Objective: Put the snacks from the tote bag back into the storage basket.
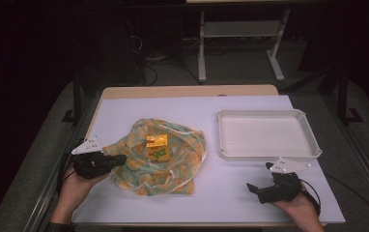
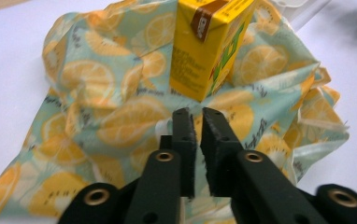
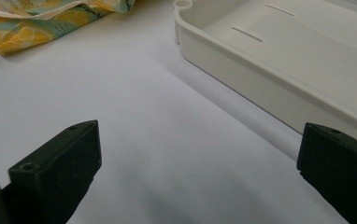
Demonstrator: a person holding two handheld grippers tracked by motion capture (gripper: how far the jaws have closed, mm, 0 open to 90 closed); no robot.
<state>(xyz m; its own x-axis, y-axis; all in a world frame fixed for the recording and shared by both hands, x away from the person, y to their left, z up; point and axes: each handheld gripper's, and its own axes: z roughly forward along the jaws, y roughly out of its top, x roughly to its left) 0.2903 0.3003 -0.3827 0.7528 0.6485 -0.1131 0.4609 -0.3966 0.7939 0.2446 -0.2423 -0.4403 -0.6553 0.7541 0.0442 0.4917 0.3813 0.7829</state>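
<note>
Dim room, dark beyond the table (image 1: 124,92); white mat over a wooden top, metal-legged furniture and loose cables behind. Empty white tray (image 1: 268,134) at the right side of the mat, shallow-walled.

Lay crumpled left of centre: a soft cloth bag (image 1: 161,157) printed with orange slices on pale green, white cord at its edge. Stood upright on the cloth: a small yellow carton (image 1: 157,147), brown-banded at the top, looked like a drink box.

Left gripper (image 1: 110,161) rested at the bag's left edge, jaws nearly shut with a thin gap between them; from the left gripper view, hovered over the fabric just short of the carton (image 2: 209,44), nothing visibly pinched. Right gripper (image 1: 252,188) sat well apart on bare mat near the tray's front corner, jaws spread wide, empty.

Judged: cloth limp and light, apt to bunch and slide on the smooth mat; best pinched at a fold or hem. Carton stiff but crushable, likely light, easily tipped on its soft footing; best taken across its narrow faces, mid-height.
</note>
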